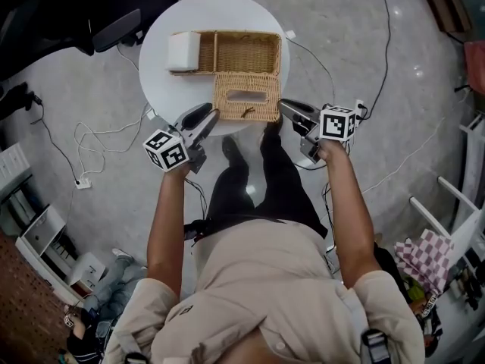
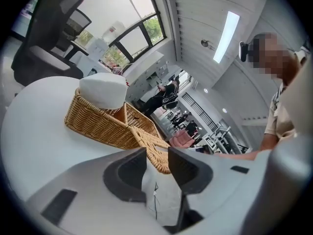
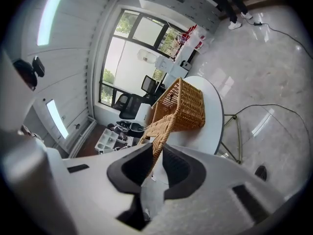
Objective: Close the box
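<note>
An open wicker box stands on the round white table, with a white block in its left compartment. Its wicker lid is folded out toward me, reaching the table's near edge. My left gripper is shut on the lid's near left corner; in the left gripper view the lid fills the gap between the jaws of the gripper. On the lid's near right edge, my right gripper is shut; the right gripper view shows the lid running edge-on into the gripper.
A black office chair stands beyond the table at the upper left. Cables and a power strip lie on the grey floor at the left. White furniture and a checked cloth are at the right. The person's legs are below the table's near edge.
</note>
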Demonstrator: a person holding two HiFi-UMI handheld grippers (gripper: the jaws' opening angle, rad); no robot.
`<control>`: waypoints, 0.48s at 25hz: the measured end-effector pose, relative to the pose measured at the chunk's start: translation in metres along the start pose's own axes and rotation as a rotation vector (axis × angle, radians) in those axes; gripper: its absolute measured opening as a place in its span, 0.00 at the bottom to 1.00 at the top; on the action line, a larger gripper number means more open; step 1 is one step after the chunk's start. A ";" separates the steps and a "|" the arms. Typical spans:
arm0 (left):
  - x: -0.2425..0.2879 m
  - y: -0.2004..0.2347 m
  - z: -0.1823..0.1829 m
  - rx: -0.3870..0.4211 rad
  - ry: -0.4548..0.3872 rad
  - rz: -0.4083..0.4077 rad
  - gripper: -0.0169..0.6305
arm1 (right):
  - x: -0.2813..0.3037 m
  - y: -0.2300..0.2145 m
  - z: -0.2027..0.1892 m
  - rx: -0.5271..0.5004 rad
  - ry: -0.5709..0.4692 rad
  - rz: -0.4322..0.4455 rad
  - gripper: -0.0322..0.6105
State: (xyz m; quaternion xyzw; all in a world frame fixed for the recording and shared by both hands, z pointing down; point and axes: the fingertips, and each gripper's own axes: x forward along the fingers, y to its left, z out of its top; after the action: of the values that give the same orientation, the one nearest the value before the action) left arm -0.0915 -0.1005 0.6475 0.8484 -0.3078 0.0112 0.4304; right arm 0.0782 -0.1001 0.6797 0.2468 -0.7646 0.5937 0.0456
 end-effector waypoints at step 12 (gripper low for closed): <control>-0.006 -0.013 0.033 -0.101 -0.163 -0.027 0.21 | -0.002 0.030 0.030 0.062 -0.098 0.085 0.15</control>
State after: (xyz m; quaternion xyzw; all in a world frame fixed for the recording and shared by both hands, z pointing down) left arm -0.0973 -0.1158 0.6157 0.8278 -0.3307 -0.0793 0.4463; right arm 0.0741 -0.1220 0.6440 0.2440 -0.7569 0.6058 -0.0250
